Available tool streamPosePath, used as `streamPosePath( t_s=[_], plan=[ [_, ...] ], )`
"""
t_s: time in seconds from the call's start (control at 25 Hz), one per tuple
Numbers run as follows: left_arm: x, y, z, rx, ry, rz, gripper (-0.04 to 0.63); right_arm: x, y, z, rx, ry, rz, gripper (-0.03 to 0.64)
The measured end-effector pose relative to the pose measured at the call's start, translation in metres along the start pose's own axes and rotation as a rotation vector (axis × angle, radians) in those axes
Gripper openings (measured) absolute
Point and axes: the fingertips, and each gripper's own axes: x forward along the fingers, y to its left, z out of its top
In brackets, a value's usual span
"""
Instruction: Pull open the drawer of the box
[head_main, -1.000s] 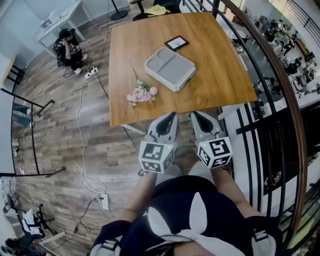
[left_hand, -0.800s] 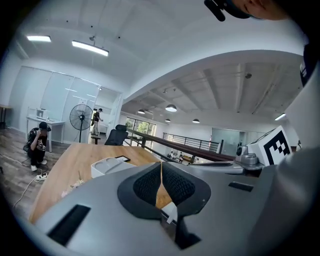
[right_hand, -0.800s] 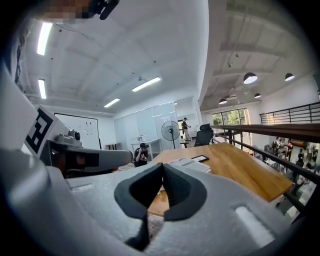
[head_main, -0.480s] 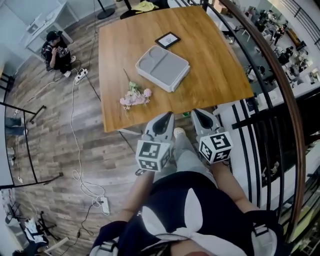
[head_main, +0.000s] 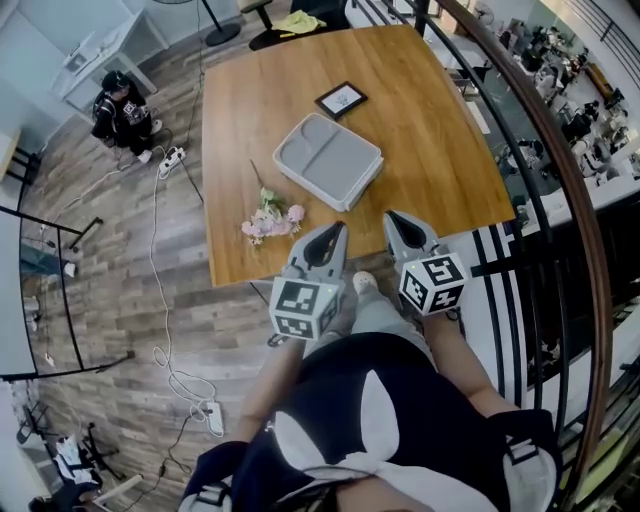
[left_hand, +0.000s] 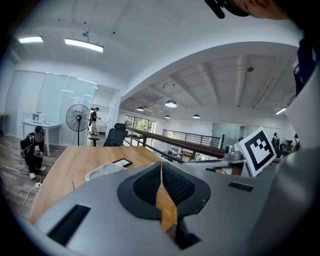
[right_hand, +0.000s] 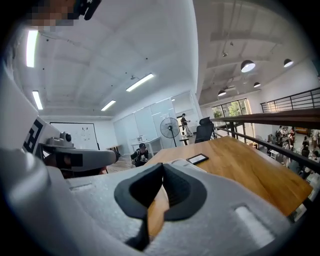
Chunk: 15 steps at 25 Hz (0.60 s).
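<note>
Approach stage, before any contact. The box (head_main: 328, 160), a flat grey case with a recessed lid, is lying near the middle of the wooden table (head_main: 440, 130), turned at an angle to the table's edges. Its drawer is reading as shut: I am seeing no gap along the visible side walls, and I cannot make out a handle or pull from any view.

Just beyond the box, a small black-framed picture (head_main: 341, 99) is lying flat. On the box's near-left side, close by but apart from it, a sprig of pink flowers (head_main: 270, 220) is resting on the wood.

Nearer still than the box, at the table's front edge, I am holding both grippers side by side and pointing them slightly downward toward it. The left gripper (head_main: 333, 234) is hovering just beside the flowers, the right gripper (head_main: 396, 222) below the box's near corner; neither is touching the box. Both pairs of jaws are clenched pad to pad with nothing between them, only bare tabletop showing through the slit beneath the pads.

Far to the left of the box, off the table, a person (head_main: 122, 105) is sitting on the plank floor; to its right a dark railing (head_main: 560, 200) is curving past the table.

In my judgement the step in hand is the reach. The next move is calling for one gripper to spread its jaws and find the drawer front, which I am first needing to locate, while the other is likely needed to brace the box so that it does not slide with the pull.
</note>
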Motion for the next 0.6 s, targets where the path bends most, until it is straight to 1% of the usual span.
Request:
streamPosePath(
  t_s=[0.24,0.4,0.44,0.6],
  plan=[
    [0.030,0.012,-0.003,0.000,0.020,0.010,0.025,0.023,-0.032,0.006,0.061,-0.013,0.003,0.000],
    [0.041,0.022,-0.006,-0.037,0.049,0.031,0.025,0.038,-0.045,0.004,0.101,0.004,0.018,0.002],
    [0.044,0.024,-0.007,-0.043,0.053,0.036,0.025,0.042,-0.048,0.002,0.112,0.013,0.022,0.042],
    [0.055,0.031,-0.012,-0.045,0.056,0.042,0.025,0.057,-0.056,-0.013,0.167,0.055,0.052,0.074]
  ],
)
